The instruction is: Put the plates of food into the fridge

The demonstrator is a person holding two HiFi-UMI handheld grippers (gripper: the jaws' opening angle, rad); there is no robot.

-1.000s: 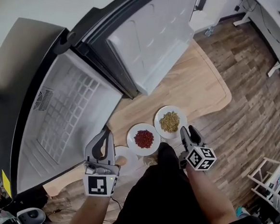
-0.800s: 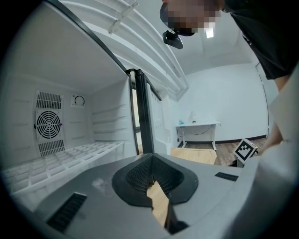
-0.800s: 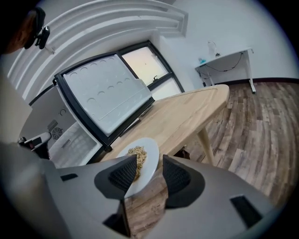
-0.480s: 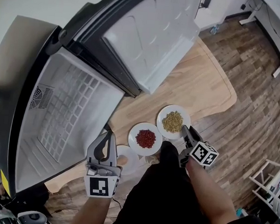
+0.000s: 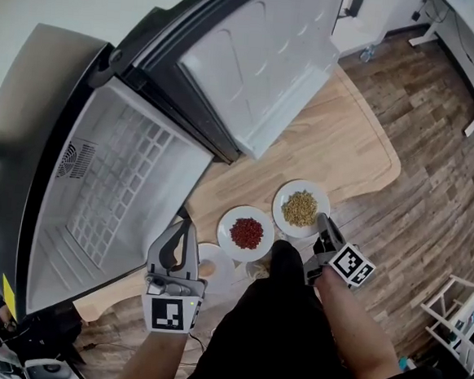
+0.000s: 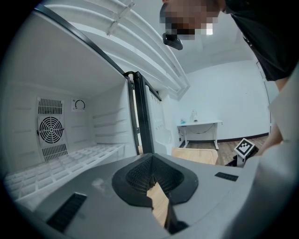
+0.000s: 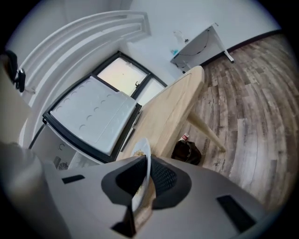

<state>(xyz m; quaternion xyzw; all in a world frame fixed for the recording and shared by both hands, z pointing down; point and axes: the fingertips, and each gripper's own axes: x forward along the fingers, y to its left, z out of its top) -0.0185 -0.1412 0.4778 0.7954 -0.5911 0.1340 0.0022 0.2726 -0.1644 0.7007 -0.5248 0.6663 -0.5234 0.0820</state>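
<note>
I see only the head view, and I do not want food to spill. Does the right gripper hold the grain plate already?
Observer: Yes. On the right gripper, the fingers have just been closing and now pinch the plate by its rim.
Operator: Is the left gripper empty?
Observer: Yes. On the left gripper, the fingers are together with nothing between them; only the table shows past them.
</note>
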